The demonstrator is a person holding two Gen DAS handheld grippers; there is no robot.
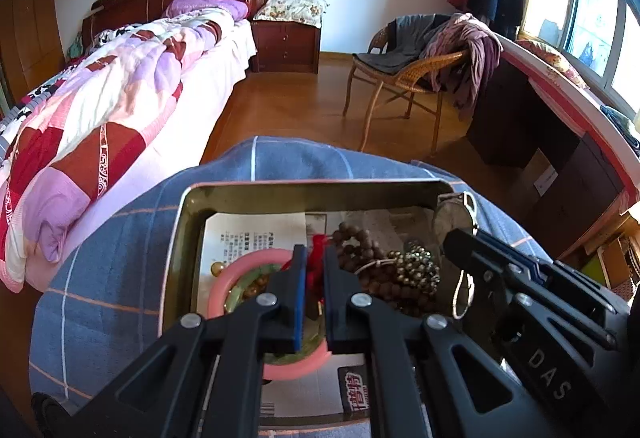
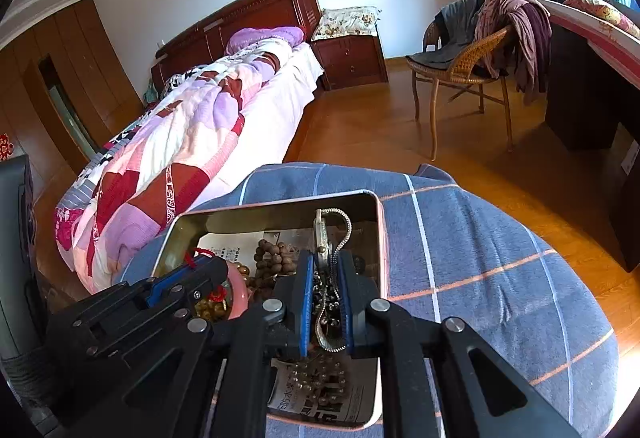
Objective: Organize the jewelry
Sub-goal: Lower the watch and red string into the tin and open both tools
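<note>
Both grippers work inside the metal tin (image 1: 180, 238) on the blue checked cloth (image 2: 480, 258). Left gripper (image 1: 315, 270) pinches a red cord (image 1: 318, 250) over the pink bangle (image 1: 240, 270); only the right wrist view shows the right gripper (image 2: 325, 294) clamping the watch (image 2: 320, 234) by its mesh strap.

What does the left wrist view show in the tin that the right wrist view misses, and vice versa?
Only left wrist: the left tool closed on a red cord, above most of the pink bangle. Only right wrist: the right tool clamped on the watch's mesh band. Both: the metal tin, brown wooden beads and blue checked cloth.
</note>
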